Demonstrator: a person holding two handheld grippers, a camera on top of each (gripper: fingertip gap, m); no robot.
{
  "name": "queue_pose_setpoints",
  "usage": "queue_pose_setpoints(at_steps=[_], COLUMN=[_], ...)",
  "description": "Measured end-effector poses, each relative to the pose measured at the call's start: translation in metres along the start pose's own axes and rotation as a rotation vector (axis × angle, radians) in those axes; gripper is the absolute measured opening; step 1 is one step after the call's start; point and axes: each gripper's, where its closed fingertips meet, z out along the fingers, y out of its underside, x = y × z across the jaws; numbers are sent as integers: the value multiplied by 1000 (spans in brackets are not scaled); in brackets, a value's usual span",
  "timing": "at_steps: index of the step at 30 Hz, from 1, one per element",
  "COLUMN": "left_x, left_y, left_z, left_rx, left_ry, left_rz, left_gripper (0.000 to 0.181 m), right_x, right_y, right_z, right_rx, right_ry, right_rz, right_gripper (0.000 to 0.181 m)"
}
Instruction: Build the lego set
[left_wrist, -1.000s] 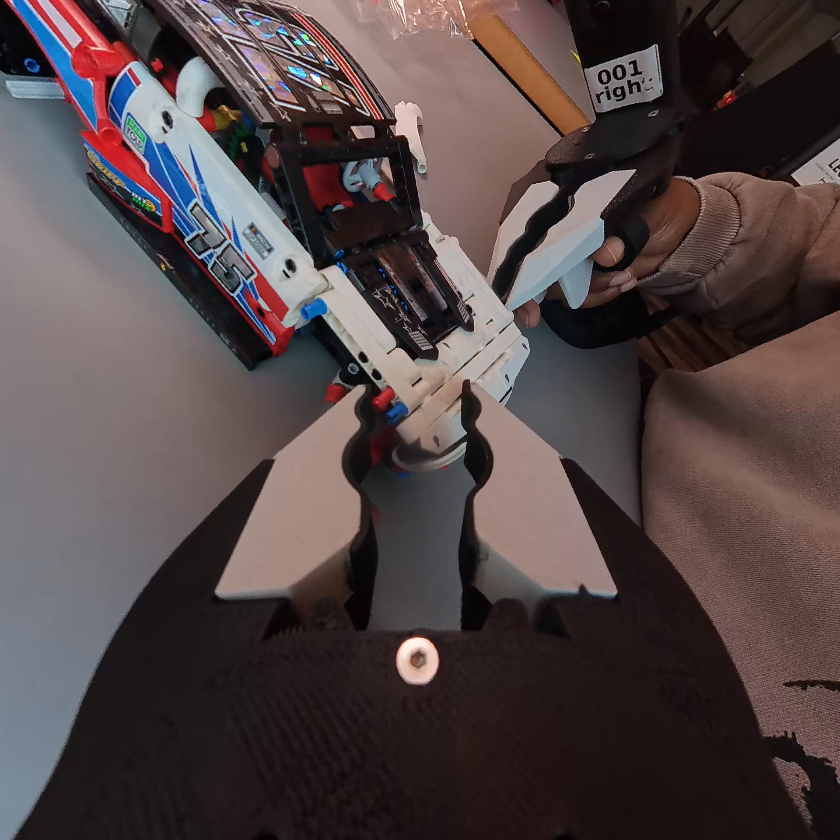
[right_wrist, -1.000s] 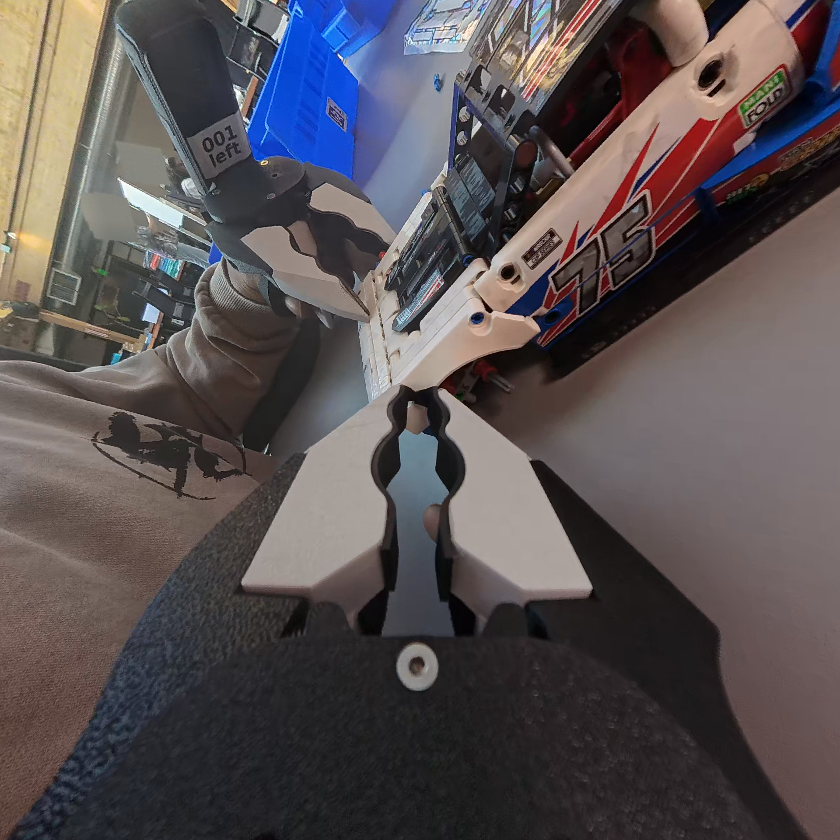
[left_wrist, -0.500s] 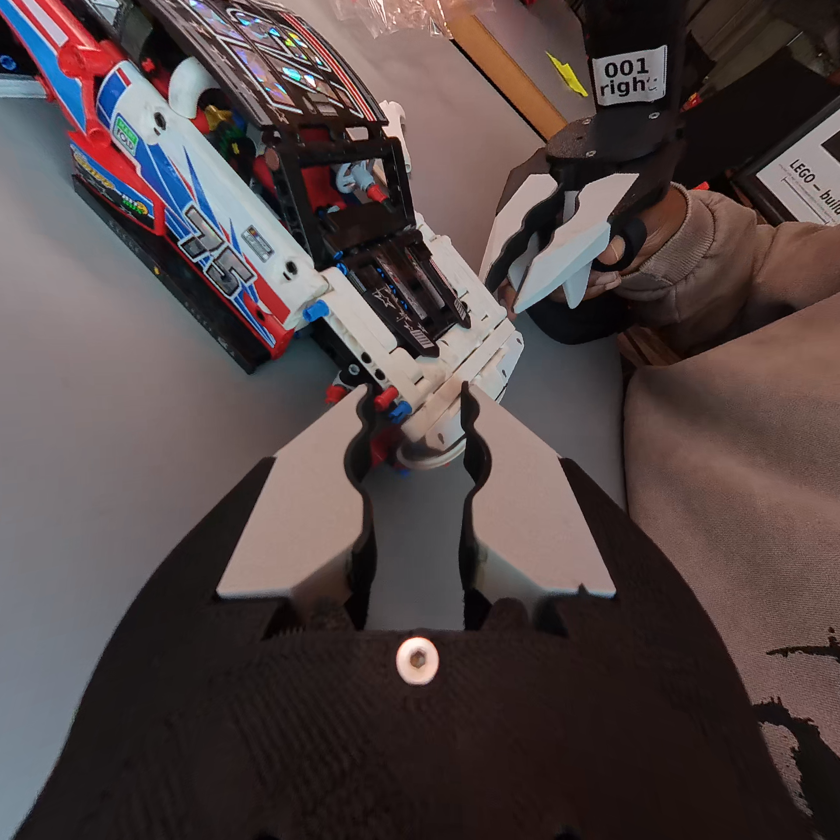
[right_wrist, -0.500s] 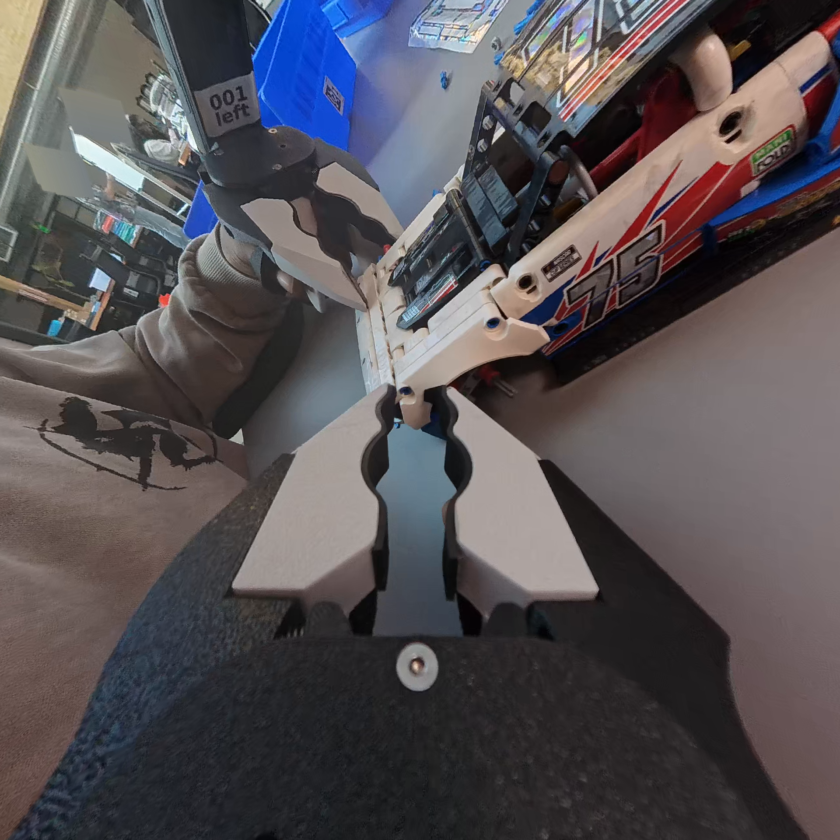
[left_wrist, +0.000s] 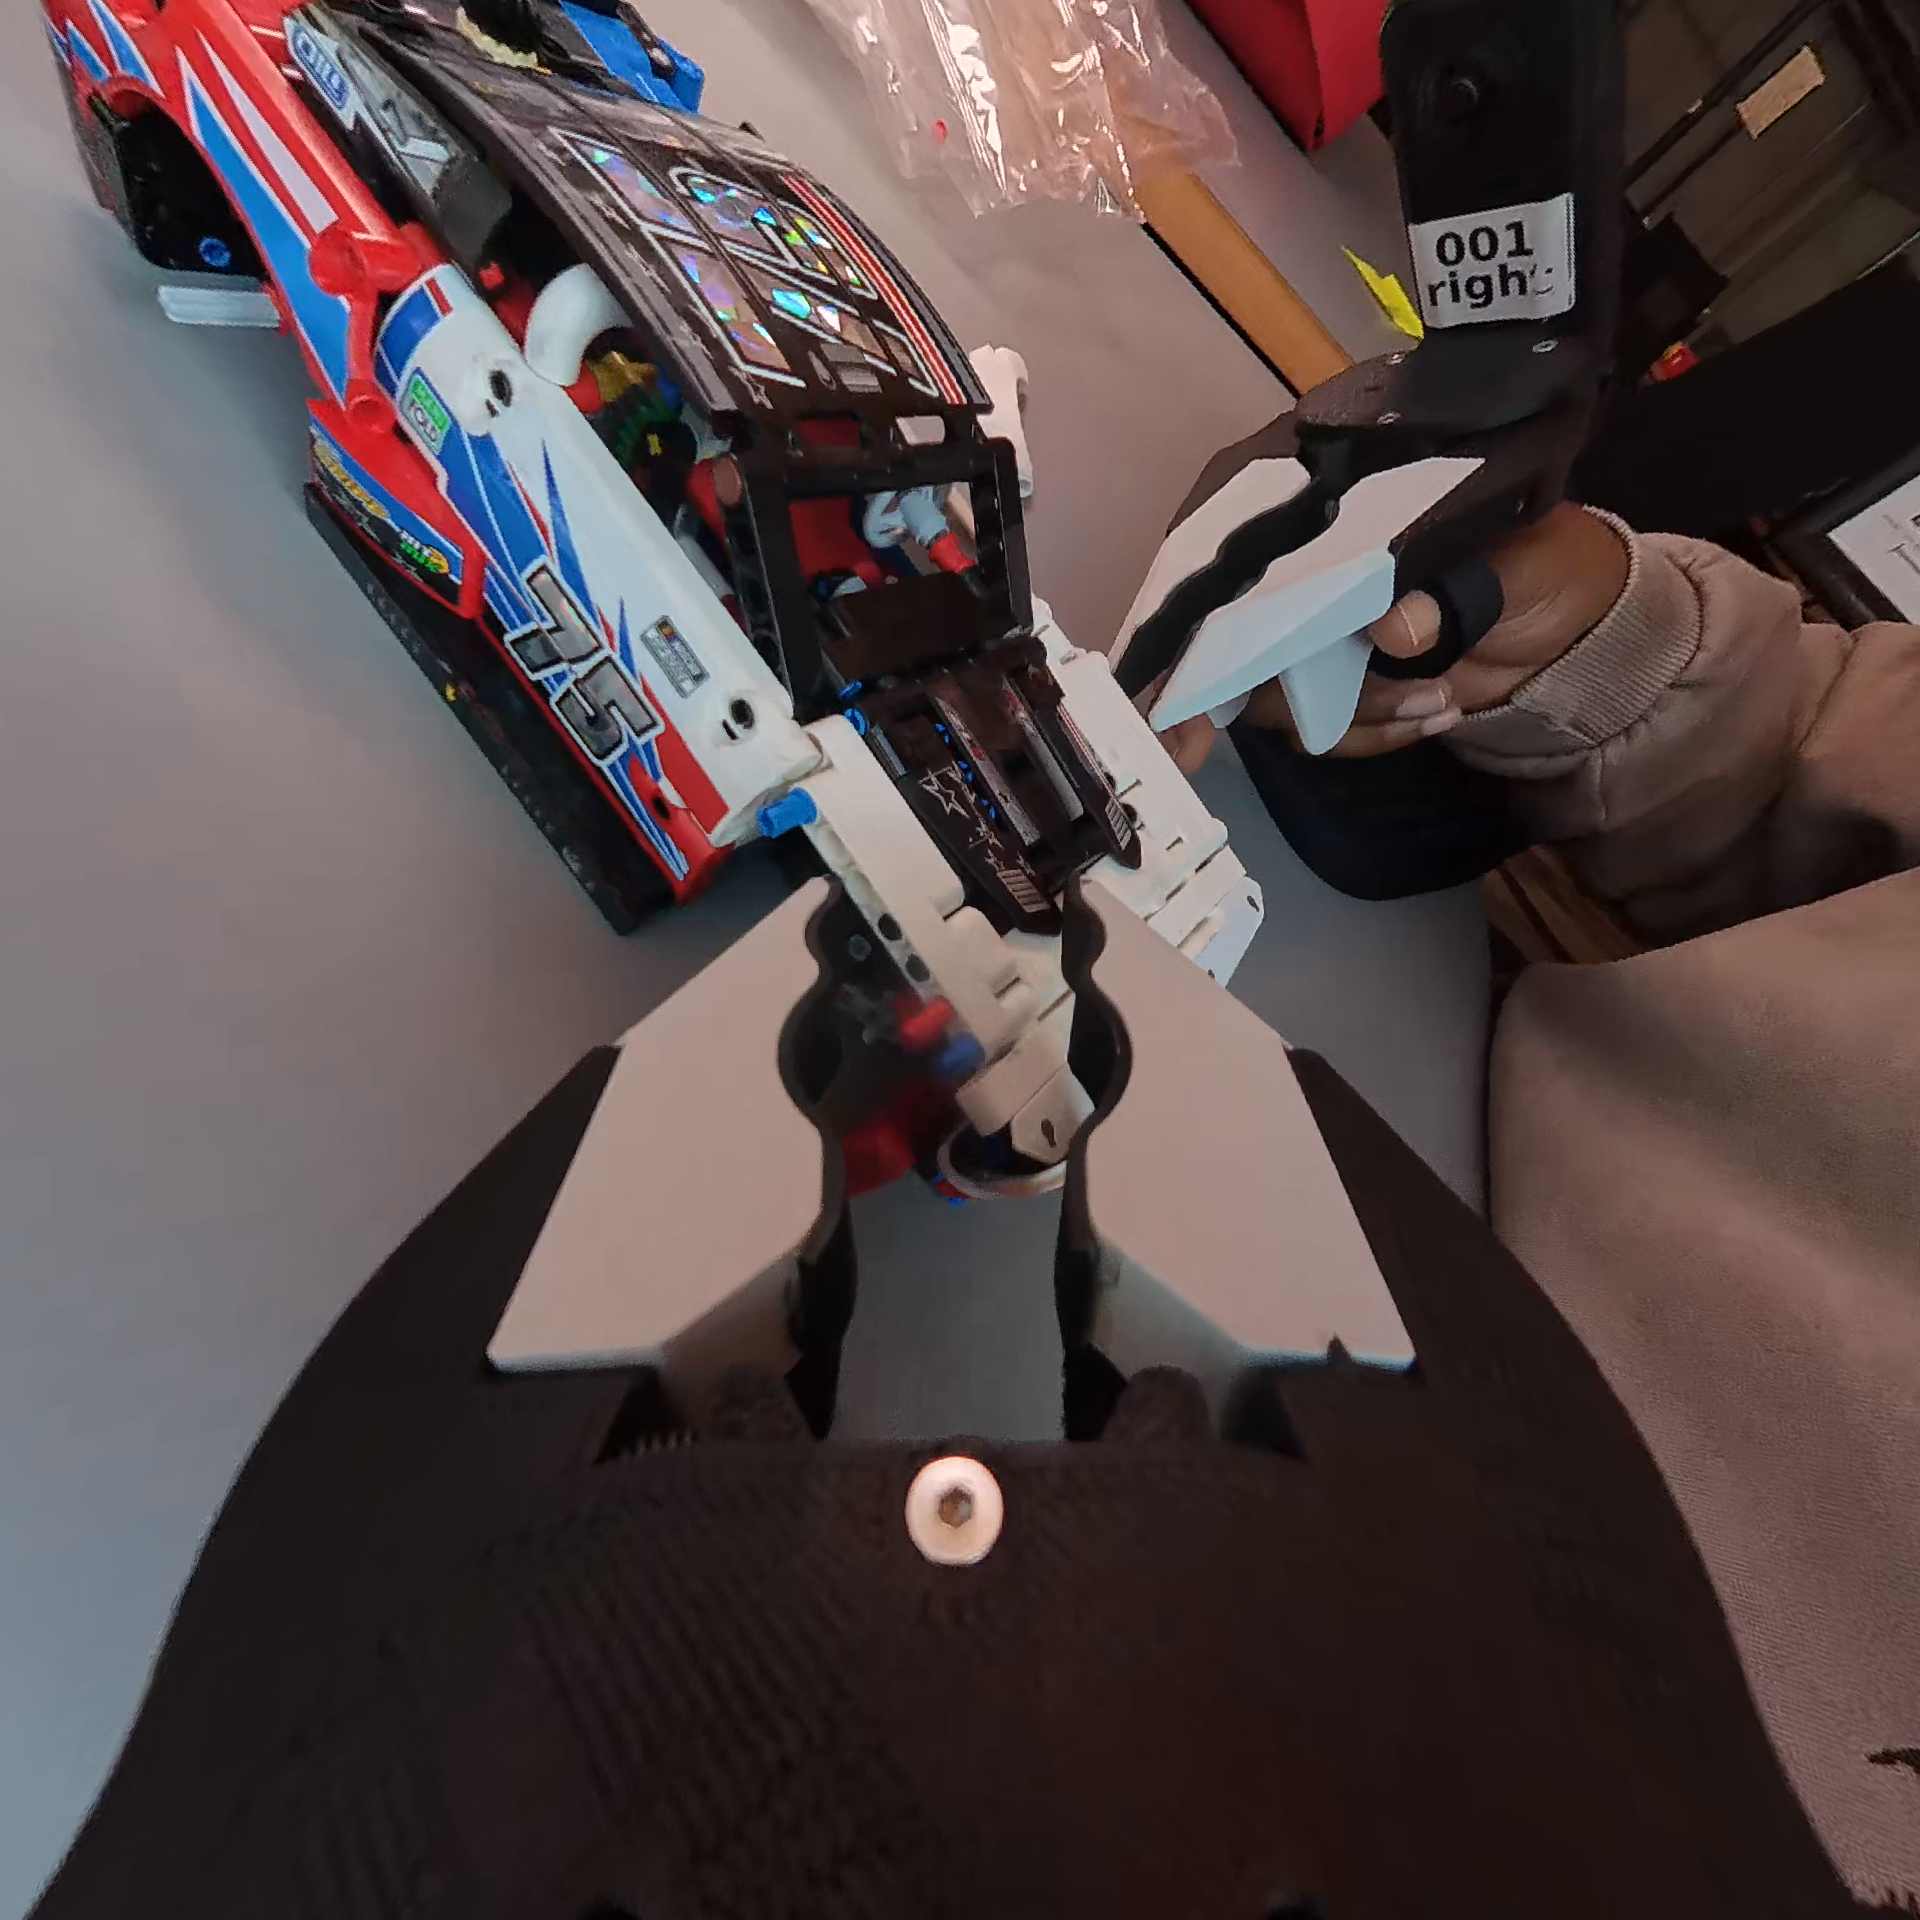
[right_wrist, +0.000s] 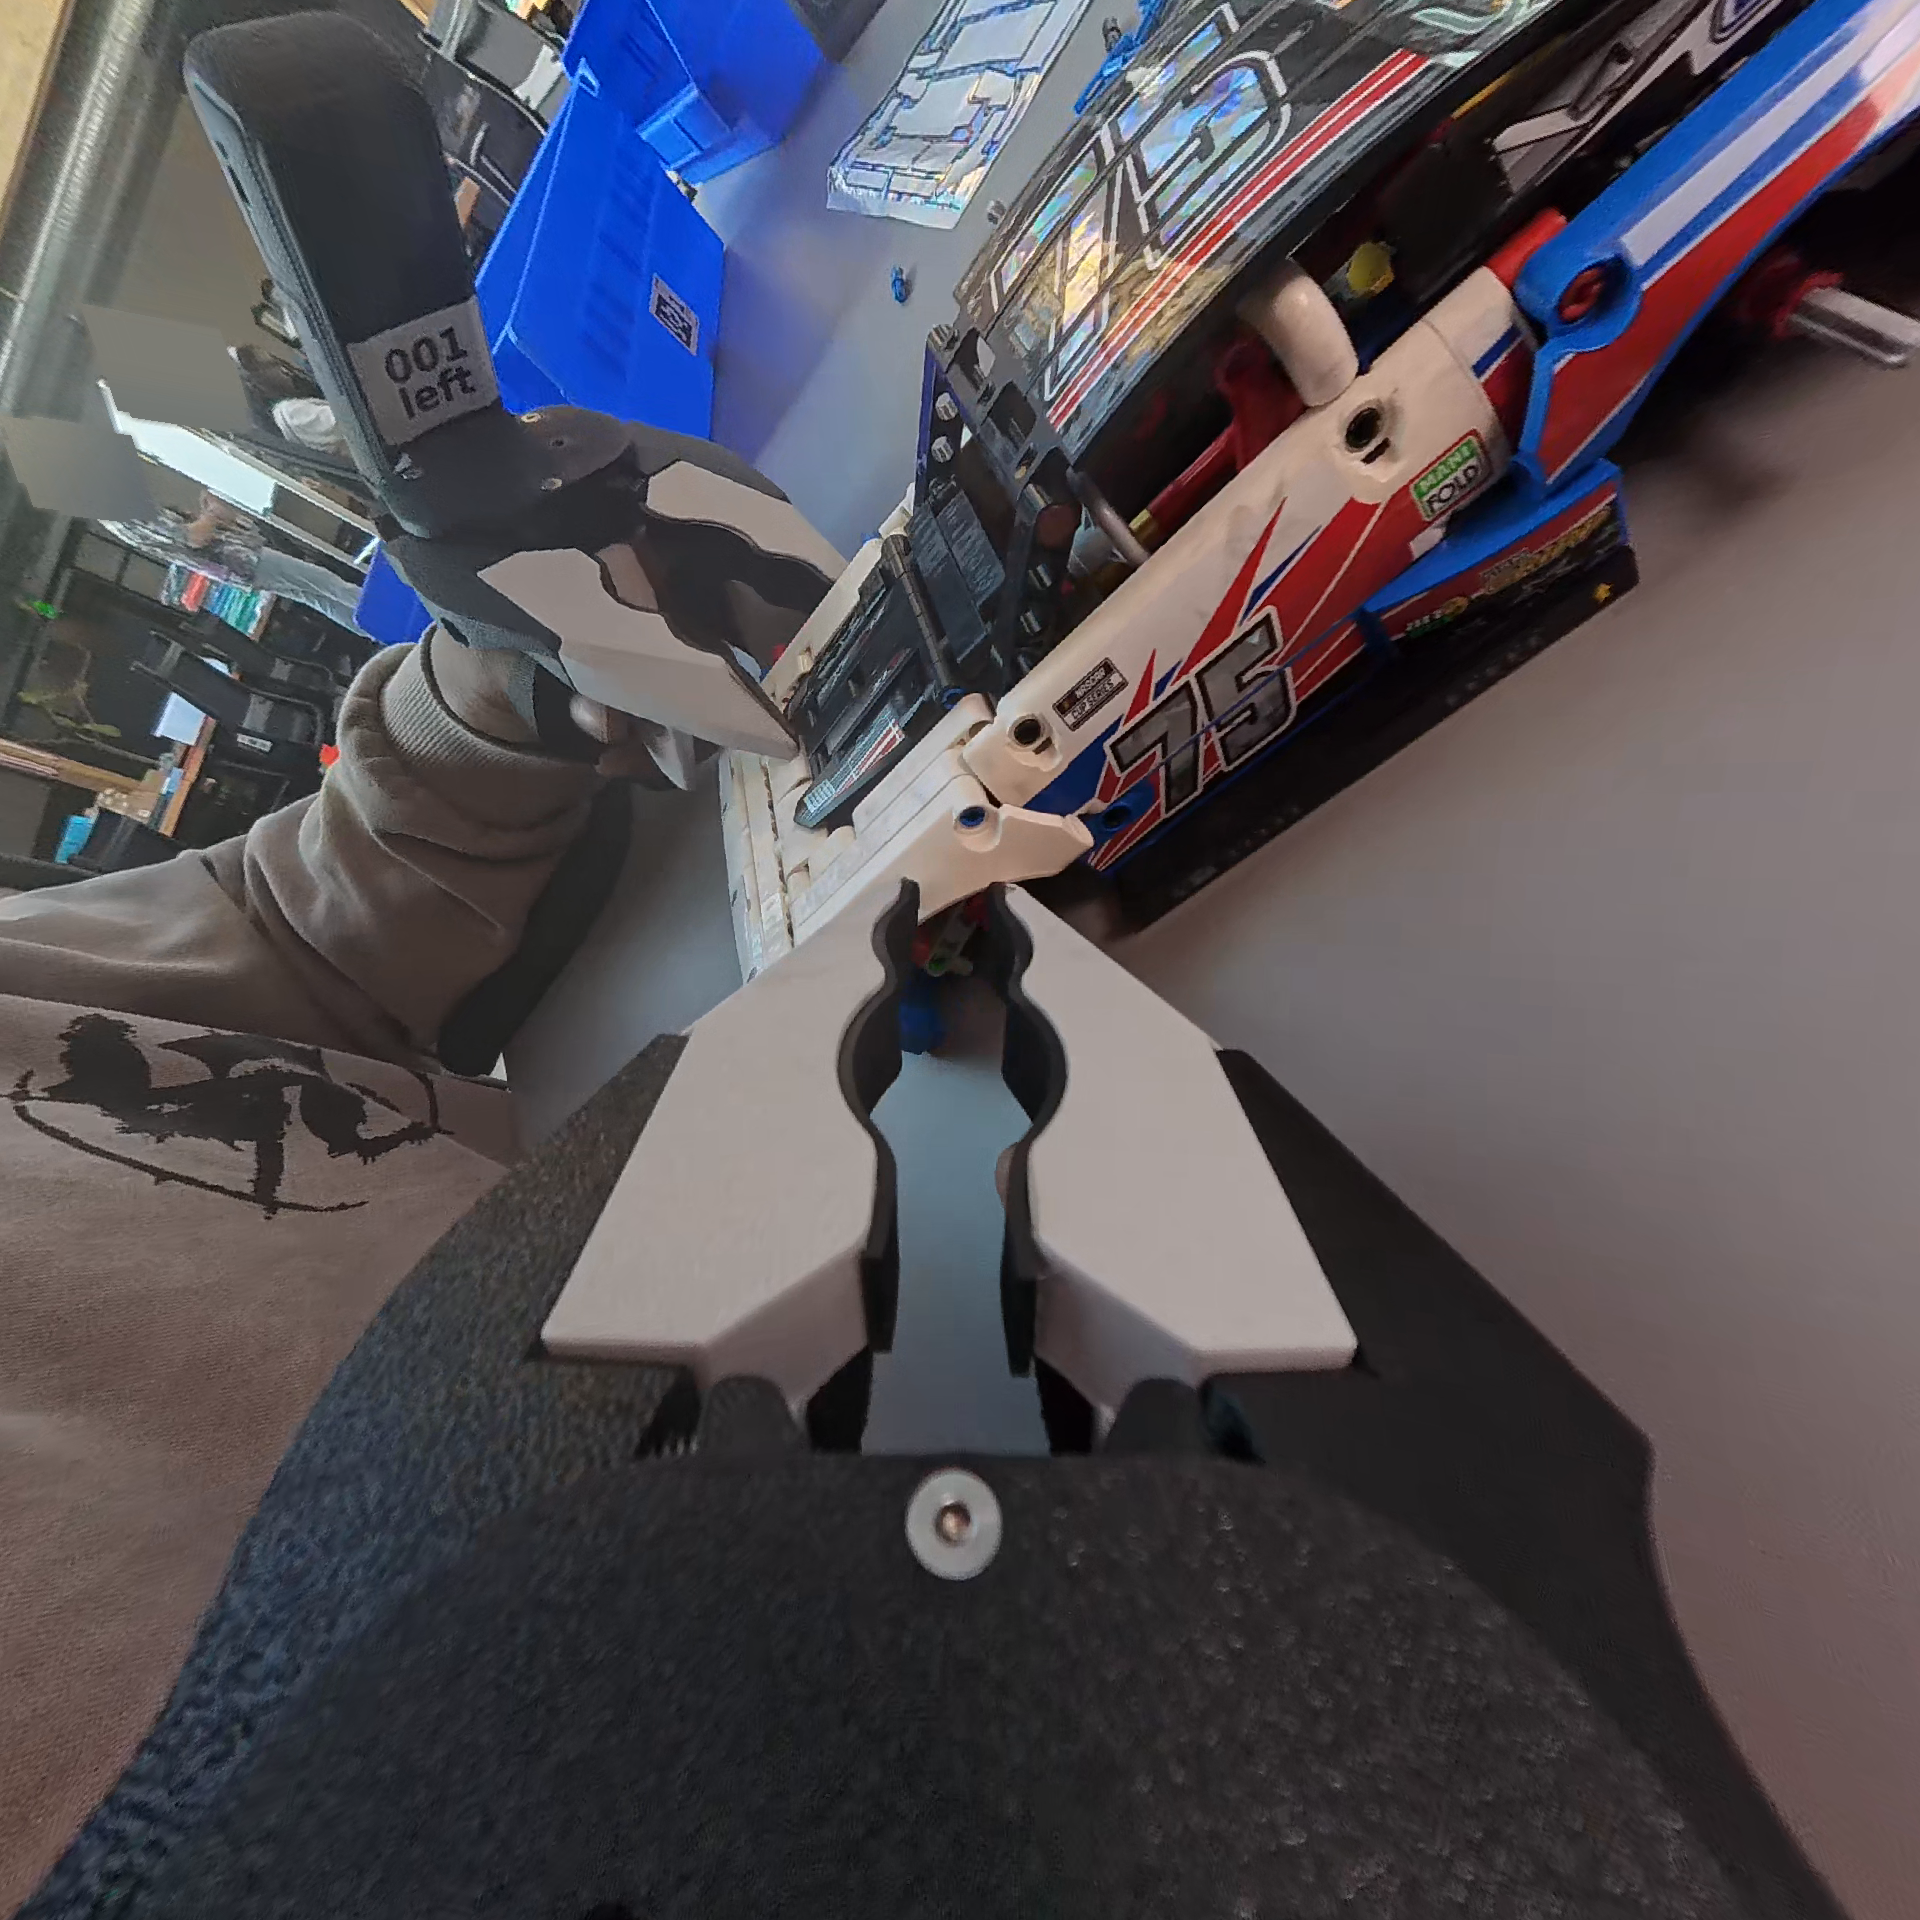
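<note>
A red, white and blue Lego race car (left_wrist: 623, 644) with a black sticker-covered roof (left_wrist: 748, 270) lies on the grey table; it also shows in the right wrist view (right_wrist: 1247, 644). My left gripper (left_wrist: 951, 904) is open, its fingers on either side of the car's white front corner (left_wrist: 997, 1039). In the right wrist view the left gripper (right_wrist: 810, 665) sits at the hood. My right gripper (right_wrist: 956, 899) has a narrow gap with nothing seen in it, its tips at the car's other front corner. In the left wrist view the right gripper (left_wrist: 1138, 691) sits beside the hood (left_wrist: 997, 790).
A clear plastic bag (left_wrist: 1018, 114) lies behind the car. A blue bin (right_wrist: 603, 249), a sticker sheet (right_wrist: 935, 125) and small blue pieces (right_wrist: 899, 278) lie farther back. A loose white part (left_wrist: 1003, 374) lies by the roof. The table edge (left_wrist: 1236, 270) runs on the right. The grippers' ends are close to 8 centimeters from one another.
My left gripper has moved forward, so the car's front corner now lies deeper between its fingers. My right gripper has narrowed a little and moved in closer to the car's front.
</note>
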Motion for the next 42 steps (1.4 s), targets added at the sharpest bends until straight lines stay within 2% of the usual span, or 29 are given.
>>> queue_pose_setpoints(at_steps=[14, 23, 29, 35, 38, 42], left_x=[0, -4, 5, 8, 9, 9], left_y=[2, -2, -3, 27, 28, 33], left_z=[2, -1, -16, -20, -18, -16], left_rx=[-44, -45, 1, -157, -149, -179], left_ry=[-53, -7, 31, -58, -62, -72], left_rz=[57, 19, 36, 281, 322, 326], left_gripper=[38, 39, 58, 84, 82, 66], right_x=[-2, -4, -20, -33, -26, -22], right_y=[-1, -1, 2, 12, 23, 22], right_z=[1, 2, -10, -18, -12, -3], right_rx=[2, 5, 56, 59, 0, -7], right_ry=[-36, -29, -24, 42, 126, 208], right_rz=[8, -22, -159, -328, -360, -408], right_gripper=[6, 9, 15, 26, 27, 16])
